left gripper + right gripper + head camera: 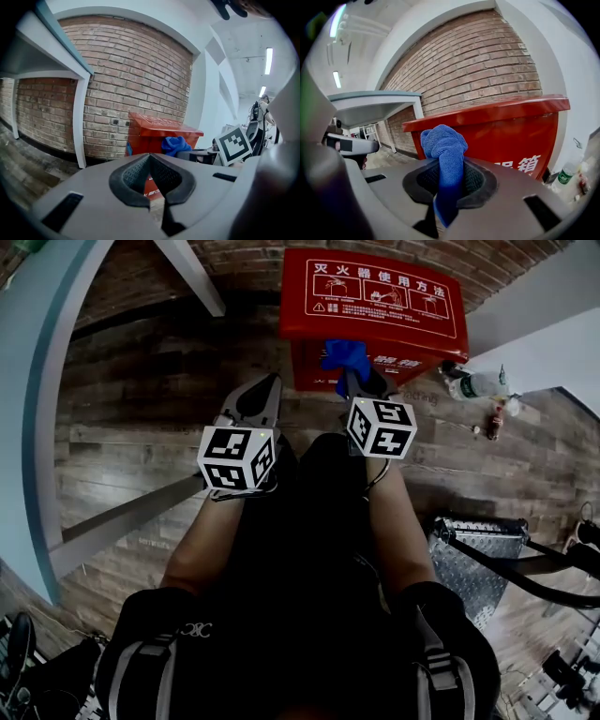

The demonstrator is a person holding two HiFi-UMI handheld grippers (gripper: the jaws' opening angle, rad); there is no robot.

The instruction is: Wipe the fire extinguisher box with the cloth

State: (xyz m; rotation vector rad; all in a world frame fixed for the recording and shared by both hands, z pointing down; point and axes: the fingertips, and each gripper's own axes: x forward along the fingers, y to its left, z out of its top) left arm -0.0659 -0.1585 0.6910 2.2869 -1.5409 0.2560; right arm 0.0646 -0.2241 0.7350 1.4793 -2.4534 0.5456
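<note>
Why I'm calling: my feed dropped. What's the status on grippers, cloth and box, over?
Right gripper shut on blue woven cloth, held up at red metal fire extinguisher box front; contact unclear. Left gripper shut, empty. Nothing between cloth and box.

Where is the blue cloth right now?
In the head view's upper centre, the blue cloth is pinched in the right gripper, its bunched end close in front of the fire extinguisher box, near the lid's edge.

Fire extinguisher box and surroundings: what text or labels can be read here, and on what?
"灭火器使用方法": white, on the lid of the fire extinguisher box.
"箱": white, on the box's front; the character before it is partly hidden.
Small print under the lid's pictograms: too small to read.
Label on the bottle: too small to read.
</note>
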